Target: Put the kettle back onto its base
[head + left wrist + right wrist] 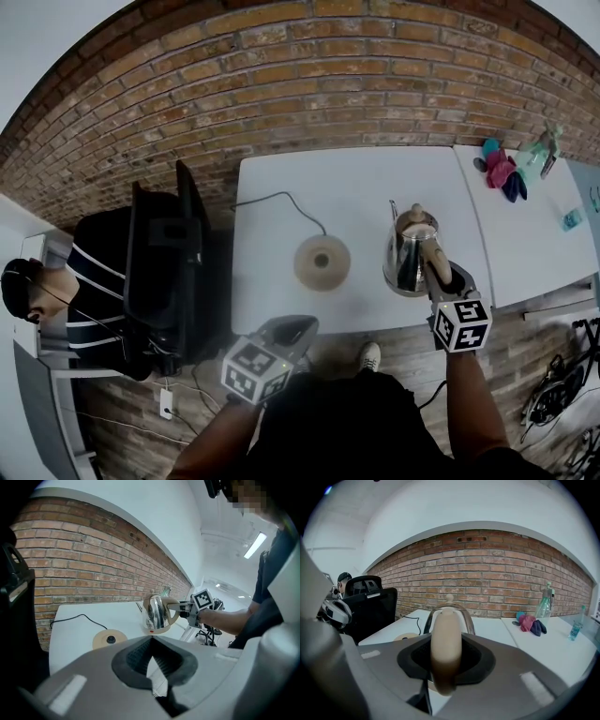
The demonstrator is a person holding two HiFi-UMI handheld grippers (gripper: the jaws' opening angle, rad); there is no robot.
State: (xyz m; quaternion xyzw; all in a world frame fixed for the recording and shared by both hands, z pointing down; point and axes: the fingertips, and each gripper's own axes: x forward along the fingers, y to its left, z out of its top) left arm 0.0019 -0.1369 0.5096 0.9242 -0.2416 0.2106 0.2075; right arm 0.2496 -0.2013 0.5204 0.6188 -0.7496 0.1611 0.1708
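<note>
While the right gripper (pixel 435 272) is clamped partway closed on the beige handle (pixel 446 648) of the steel kettle (pixel 409 255), its pads pressing both sides of the grip, the left gripper (pixel 151 641) has nothing in it. The left gripper's jaws meet at the tips, and only the white bench (pixel 356 178) shows through the wedge behind them.

The kettle stands upright to the right of its round base (pixel 322 262) and apart from it, with its spout toward the brick wall. Whether its bottom clears the bench cannot be made out. A black cord (pixel 281 199) runs from the base toward the bench's far left edge.

Both forearms reach in from the bottom of the head view. The right one is straight behind the kettle. The left one is held off the bench's near edge, below the base, with its gripper tilted toward the base.

From the right gripper view the handle and jaws cover most of the kettle body. Only the lid knob (pixel 449 597) and a rim of steel show, and the base is a sliver at the left. Both arms are cut off at the head view's lower border.
</note>
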